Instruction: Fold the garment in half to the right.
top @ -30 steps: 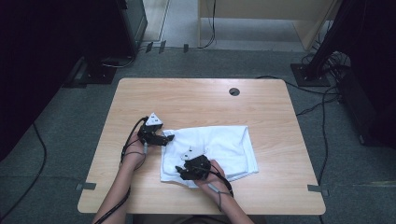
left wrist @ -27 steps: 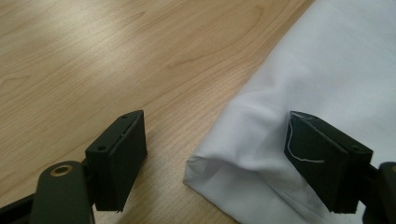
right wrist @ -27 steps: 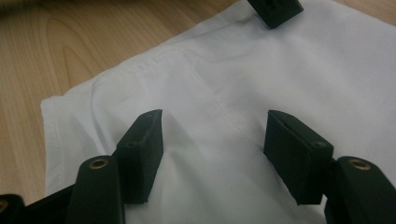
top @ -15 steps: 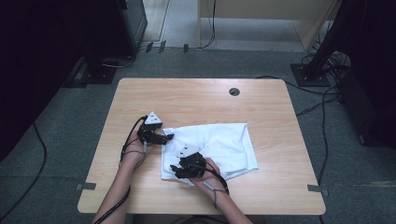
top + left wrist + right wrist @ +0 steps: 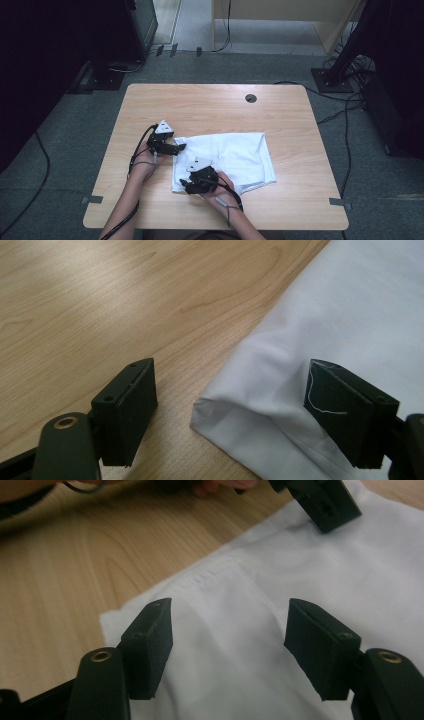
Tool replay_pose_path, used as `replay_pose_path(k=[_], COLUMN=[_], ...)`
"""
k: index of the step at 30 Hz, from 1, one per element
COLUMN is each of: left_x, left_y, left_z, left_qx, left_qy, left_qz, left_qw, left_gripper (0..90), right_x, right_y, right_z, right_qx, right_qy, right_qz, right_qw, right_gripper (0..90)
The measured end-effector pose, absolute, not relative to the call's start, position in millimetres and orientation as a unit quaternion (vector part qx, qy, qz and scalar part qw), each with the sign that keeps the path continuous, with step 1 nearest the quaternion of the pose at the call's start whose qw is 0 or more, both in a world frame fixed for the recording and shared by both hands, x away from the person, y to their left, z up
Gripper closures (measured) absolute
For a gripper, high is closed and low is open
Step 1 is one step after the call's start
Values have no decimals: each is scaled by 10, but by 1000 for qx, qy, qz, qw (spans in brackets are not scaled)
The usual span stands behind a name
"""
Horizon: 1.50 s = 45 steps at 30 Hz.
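No legible text, label, brand, number or sign anywhere. Checked white cloth [image 5: 235,160], wooden table [image 5: 210,107], both pairs of black jaws: all plain, unmarked.

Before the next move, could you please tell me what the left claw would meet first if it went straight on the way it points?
Probably the folded corner of the white cloth, which lies between the left claw's open jaws; depth is uncertain.
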<state>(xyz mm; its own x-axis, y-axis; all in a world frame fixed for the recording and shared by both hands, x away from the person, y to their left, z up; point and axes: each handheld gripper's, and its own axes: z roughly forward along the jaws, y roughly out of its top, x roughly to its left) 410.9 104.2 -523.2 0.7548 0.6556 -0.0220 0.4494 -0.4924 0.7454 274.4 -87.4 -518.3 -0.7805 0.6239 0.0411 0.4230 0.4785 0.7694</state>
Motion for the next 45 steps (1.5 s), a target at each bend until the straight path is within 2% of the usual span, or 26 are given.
replay_pose_path(k=[15, 17, 21, 32, 39, 42, 45], left_x=[4083, 4073, 4049, 4062, 4069, 4075, 4083], left_y=[1112, 1125, 1101, 1109, 1138, 1148, 1136], left_z=[-5228, -5225, -5228, -5227, -5223, -5223, -5224], left_qx=[852, 854, 859, 853, 849, 847, 844], left_qy=[316, 308, 296, 309, 312, 315, 322], left_qz=[107, 102, 104, 109, 99, 92, 97], left_qw=[403, 407, 404, 406, 416, 419, 418], left_gripper=[213, 273, 273, 300, 486, 571, 706], right_x=[2571, 2551, 2494, 2549, 2611, 2663, 2708], right_y=[-649, -623, -552, -507, -529, -540, -556], right_z=[-5149, -5142, -5149, -5229, -5224, -5199, -5186], right_qx=[293, 291, 284, 294, 301, 301, 298], right_qy=[856, 857, 862, 867, 864, 868, 871], right_qz=[405, 404, 399, 377, 378, 369, 365], right_qw=[131, 132, 131, 137, 141, 141, 140], right_gripper=[364, 364, 346, 380, 458, 554, 637])
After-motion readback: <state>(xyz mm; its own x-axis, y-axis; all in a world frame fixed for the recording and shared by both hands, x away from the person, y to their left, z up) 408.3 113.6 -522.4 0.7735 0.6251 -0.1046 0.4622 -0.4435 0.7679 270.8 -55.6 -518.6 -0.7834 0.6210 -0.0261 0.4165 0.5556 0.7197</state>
